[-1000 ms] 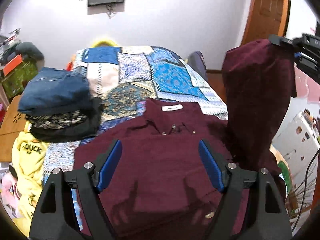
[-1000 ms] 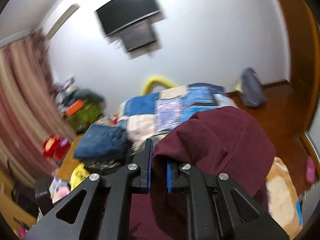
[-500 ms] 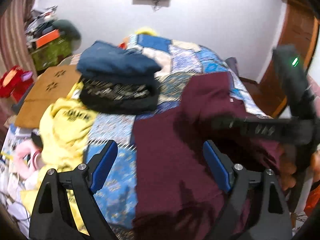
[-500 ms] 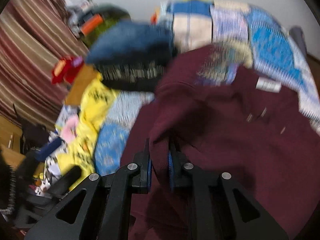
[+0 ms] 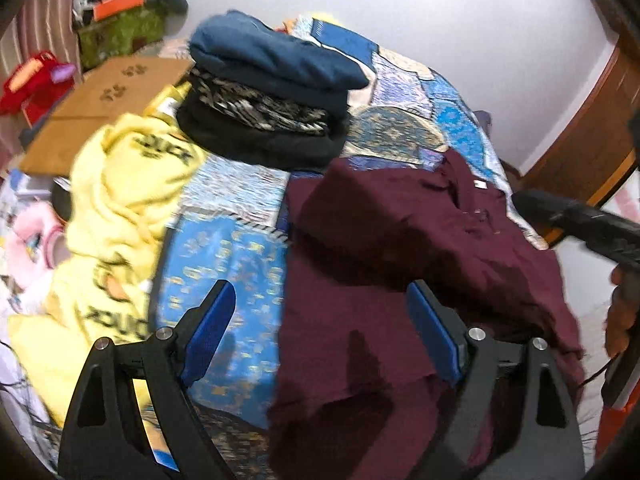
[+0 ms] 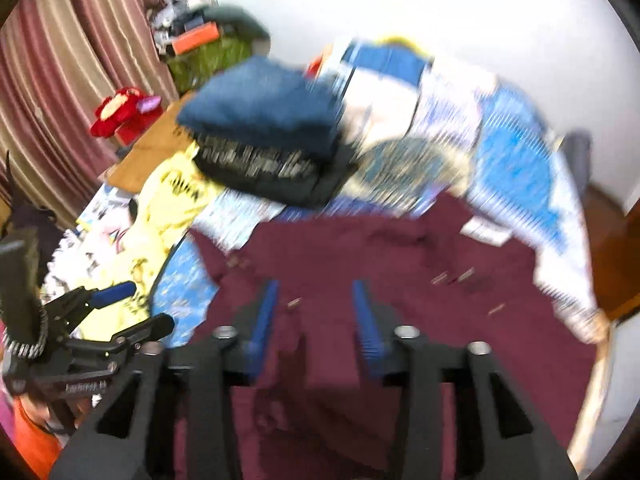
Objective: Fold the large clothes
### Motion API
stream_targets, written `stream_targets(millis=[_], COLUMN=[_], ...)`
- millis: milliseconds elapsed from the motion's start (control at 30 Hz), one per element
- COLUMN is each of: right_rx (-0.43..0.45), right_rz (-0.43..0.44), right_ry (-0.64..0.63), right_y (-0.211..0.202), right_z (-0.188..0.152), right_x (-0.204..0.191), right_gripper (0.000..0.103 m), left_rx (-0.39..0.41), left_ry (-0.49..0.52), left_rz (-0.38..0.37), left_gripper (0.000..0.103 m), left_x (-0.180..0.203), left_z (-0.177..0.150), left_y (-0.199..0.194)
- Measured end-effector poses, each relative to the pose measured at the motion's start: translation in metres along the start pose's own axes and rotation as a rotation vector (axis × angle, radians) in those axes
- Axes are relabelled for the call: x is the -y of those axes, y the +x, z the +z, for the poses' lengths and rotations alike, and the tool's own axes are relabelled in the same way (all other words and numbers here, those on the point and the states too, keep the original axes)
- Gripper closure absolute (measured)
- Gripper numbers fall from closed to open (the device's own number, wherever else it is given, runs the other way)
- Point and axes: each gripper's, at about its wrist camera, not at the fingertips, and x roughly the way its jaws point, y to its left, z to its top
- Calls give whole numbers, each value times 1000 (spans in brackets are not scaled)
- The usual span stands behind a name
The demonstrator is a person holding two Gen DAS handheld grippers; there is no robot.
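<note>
A large maroon shirt (image 5: 400, 264) lies on the patchwork bedspread (image 5: 224, 256), one side folded over onto its body. It also shows in the right wrist view (image 6: 400, 264), blurred. My left gripper (image 5: 320, 332) is open and empty, hovering above the shirt's left edge. My right gripper (image 6: 314, 320) is open and empty just above the shirt's middle. The left gripper shows at the lower left of the right wrist view (image 6: 120, 312).
A stack of folded clothes (image 5: 268, 96), blue on top, sits at the bed's far left. A yellow printed garment (image 5: 120, 208) lies crumpled on the left. A brown cardboard box (image 5: 100, 108), clutter and curtains are beyond. A wooden door (image 5: 592, 136) stands at right.
My right gripper carried the lifted maroon side down across the shirt, then opened and let it go. My left gripper stayed open and shifted left.
</note>
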Motion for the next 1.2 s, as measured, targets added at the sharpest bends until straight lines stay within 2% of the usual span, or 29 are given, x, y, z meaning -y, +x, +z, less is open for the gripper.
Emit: stream_targets(millis=[100, 200, 333, 400, 467, 500, 533, 667, 700, 800, 900, 967, 1067, 1133, 1200], right_rx=[85, 98, 59, 19, -36, -59, -76, -110, -115, -111, -143, -173, -215, -216, -216], right_rz=[-93, -214, -345, -370, -388, -392, -391, -363, -343, -284, -276, -268, -277, -295, -297], right_ry=[-35, -63, -31, 15, 94, 138, 181, 396, 438, 540, 571, 575, 558, 529, 506], right_y=[-32, -51, -62, -62, -58, -56, -55, -48, -46, -43, -35, -33, -18, -18, -22], right_z=[-4, -15, -45, -64, -86, -96, -106, -145, -151, -167, -179, -194, -201, -202, -197], right_x=[23, 51, 97, 118, 146, 158, 169, 207, 212, 222, 224, 224, 219, 215, 215], right_gripper=[46, 46, 45, 45, 45, 45, 45, 45, 45, 45, 45, 45, 45, 45, 45], left_rx=[-37, -103, -202, -230, -232, -224, -208, -91, -65, 27, 36, 3, -100, -154, -144], left_ry=[-27, -64, -149, -214, -256, -270, -266, -169, -140, -60, -11, 27, 110, 150, 183], left_rz=[-75, -112, -155, -197, -221, -217, -212, -115, -96, -51, -24, 13, 99, 116, 149], left_gripper=[16, 16, 16, 18, 24, 37, 59, 92, 93, 93, 93, 91, 82, 73, 64], left_x=[6, 8, 4, -2, -7, -8, -7, 5, 8, 19, 22, 23, 23, 22, 24], left_z=[4, 2, -4, -7, -9, -8, -7, 2, 5, 14, 16, 11, -6, -19, -24], left_y=[13, 37, 71, 83, 86, 86, 84, 60, 54, 30, 25, 35, 65, 79, 78])
